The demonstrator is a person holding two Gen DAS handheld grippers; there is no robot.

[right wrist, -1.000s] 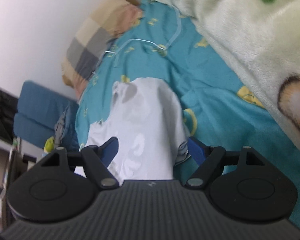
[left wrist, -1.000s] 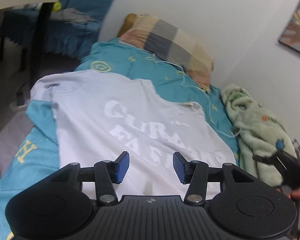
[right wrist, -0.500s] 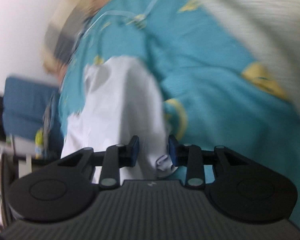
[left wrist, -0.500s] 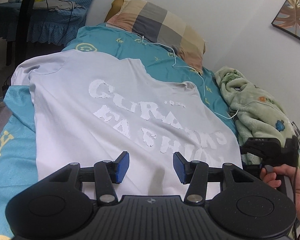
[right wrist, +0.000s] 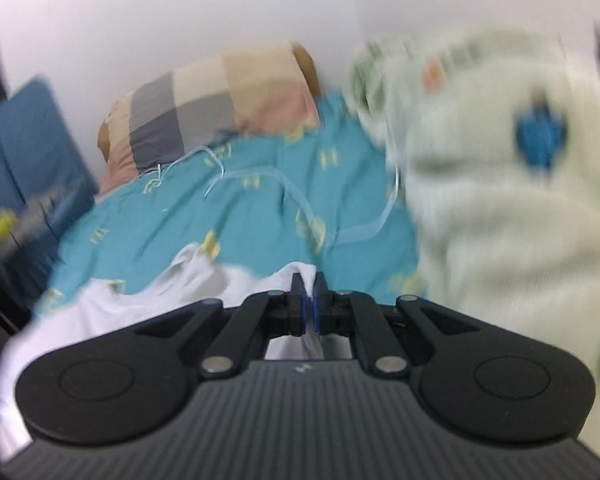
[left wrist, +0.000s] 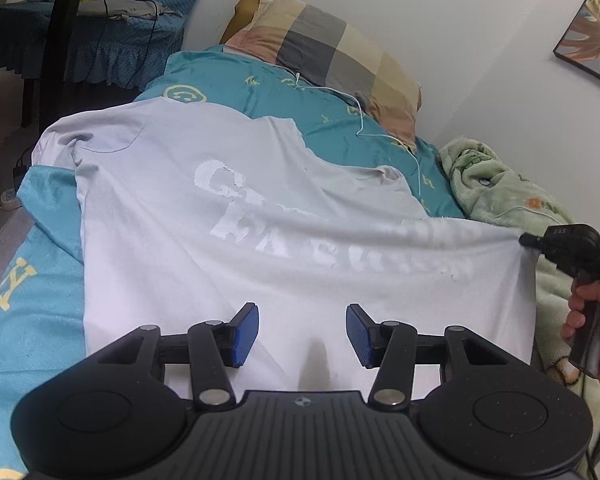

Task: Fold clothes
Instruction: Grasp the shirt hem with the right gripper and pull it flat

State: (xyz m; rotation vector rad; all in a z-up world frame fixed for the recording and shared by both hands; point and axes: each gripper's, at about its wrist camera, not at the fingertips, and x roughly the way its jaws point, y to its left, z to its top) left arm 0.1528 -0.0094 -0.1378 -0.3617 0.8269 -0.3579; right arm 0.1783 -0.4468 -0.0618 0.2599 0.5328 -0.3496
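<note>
A pale grey T-shirt (left wrist: 228, 216) with worn white lettering lies spread over the teal bedsheet (left wrist: 292, 96). My left gripper (left wrist: 302, 330) hovers open just above the shirt's near hem, nothing between its blue pads. My right gripper (right wrist: 309, 308) is shut on a fold of the shirt (right wrist: 188, 280), white cloth pinched between its pads. In the left wrist view the right gripper (left wrist: 526, 239) holds the shirt's right edge lifted off the bed, a hand (left wrist: 588, 316) on its handle.
A checked pillow (left wrist: 332, 52) lies at the head of the bed by the wall. A green fleece blanket (left wrist: 496, 184) is heaped on the right side. A white cable (left wrist: 360, 120) trails over the sheet. A blue-covered chair (left wrist: 112, 36) stands left of the bed.
My right gripper closed on the shirt's right edge, rolled upright and lifted that edge off the bed. My left gripper sank a little toward the shirt's hem, still open.
</note>
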